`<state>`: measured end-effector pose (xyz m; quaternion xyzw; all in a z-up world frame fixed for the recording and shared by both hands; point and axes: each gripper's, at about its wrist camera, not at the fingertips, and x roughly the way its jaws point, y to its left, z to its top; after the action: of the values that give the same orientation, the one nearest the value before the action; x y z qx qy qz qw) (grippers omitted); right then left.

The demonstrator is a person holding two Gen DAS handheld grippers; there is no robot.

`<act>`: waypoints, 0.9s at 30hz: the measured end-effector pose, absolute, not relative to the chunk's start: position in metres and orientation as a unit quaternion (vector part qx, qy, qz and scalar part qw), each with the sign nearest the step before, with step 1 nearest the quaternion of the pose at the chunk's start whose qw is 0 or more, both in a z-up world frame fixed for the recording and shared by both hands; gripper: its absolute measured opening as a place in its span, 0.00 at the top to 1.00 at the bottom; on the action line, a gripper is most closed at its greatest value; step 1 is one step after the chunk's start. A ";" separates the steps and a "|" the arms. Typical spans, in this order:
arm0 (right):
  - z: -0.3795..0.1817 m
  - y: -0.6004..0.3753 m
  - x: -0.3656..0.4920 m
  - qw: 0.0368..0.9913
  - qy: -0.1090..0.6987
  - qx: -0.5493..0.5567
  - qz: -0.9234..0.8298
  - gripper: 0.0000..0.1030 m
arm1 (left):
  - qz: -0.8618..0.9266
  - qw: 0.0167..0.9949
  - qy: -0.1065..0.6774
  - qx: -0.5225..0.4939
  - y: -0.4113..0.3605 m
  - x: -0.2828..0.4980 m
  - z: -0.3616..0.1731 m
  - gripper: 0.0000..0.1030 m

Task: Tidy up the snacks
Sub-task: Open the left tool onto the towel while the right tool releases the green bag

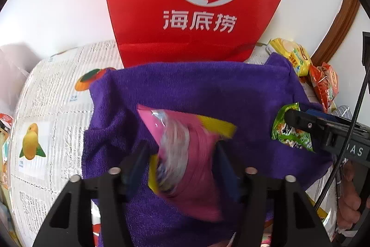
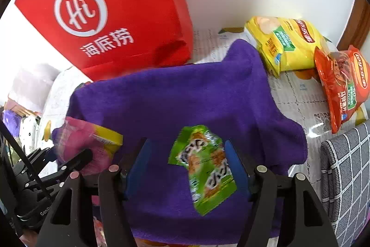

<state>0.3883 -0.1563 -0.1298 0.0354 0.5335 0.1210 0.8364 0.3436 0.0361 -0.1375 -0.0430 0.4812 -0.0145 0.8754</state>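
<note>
My left gripper (image 1: 181,152) is shut on a pink and yellow snack packet (image 1: 185,154) and holds it over a purple towel (image 1: 189,89). My right gripper (image 2: 187,154) is open; a green snack packet (image 2: 205,166) hangs between its fingers, touching the right pad. That green packet (image 1: 289,131) and the right gripper (image 1: 323,129) show at the right of the left wrist view. The pink packet (image 2: 85,142) and left gripper (image 2: 57,166) show at the left of the right wrist view. A red paper bag (image 1: 196,4) (image 2: 111,15) stands behind the towel.
A yellow chip bag (image 2: 286,45) and an orange chip bag (image 2: 342,85) lie at the back right by the wall. The tablecloth (image 1: 53,108) has fruit prints. A grey checked cushion (image 2: 346,177) is at the right. A wooden door frame (image 1: 337,27) is behind.
</note>
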 end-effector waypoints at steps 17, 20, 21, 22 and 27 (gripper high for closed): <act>-0.108 -0.160 0.379 0.854 0.503 0.045 0.127 0.35 | -0.010 0.884 0.463 -0.053 0.046 0.337 -0.122 0.33; -0.106 -0.157 0.377 0.860 0.494 0.039 0.124 0.34 | -0.010 0.885 0.463 -0.055 0.046 0.336 -0.121 0.33; -0.104 -0.157 0.376 0.863 0.488 0.038 0.123 0.34 | -0.011 0.885 0.463 -0.055 0.046 0.337 -0.120 0.33; -0.102 -0.157 0.375 0.865 0.485 0.038 0.122 0.34 | -0.011 0.885 0.463 -0.055 0.045 0.336 -0.120 0.33; -0.097 -0.155 0.372 0.871 0.475 0.042 0.119 0.34 | -0.012 0.886 0.462 -0.051 0.043 0.334 -0.116 0.33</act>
<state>0.3723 -0.1551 -0.0968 0.0419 0.4750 0.1188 0.8709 0.3344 0.0430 -0.1159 -0.0505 0.4617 -0.0119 0.8855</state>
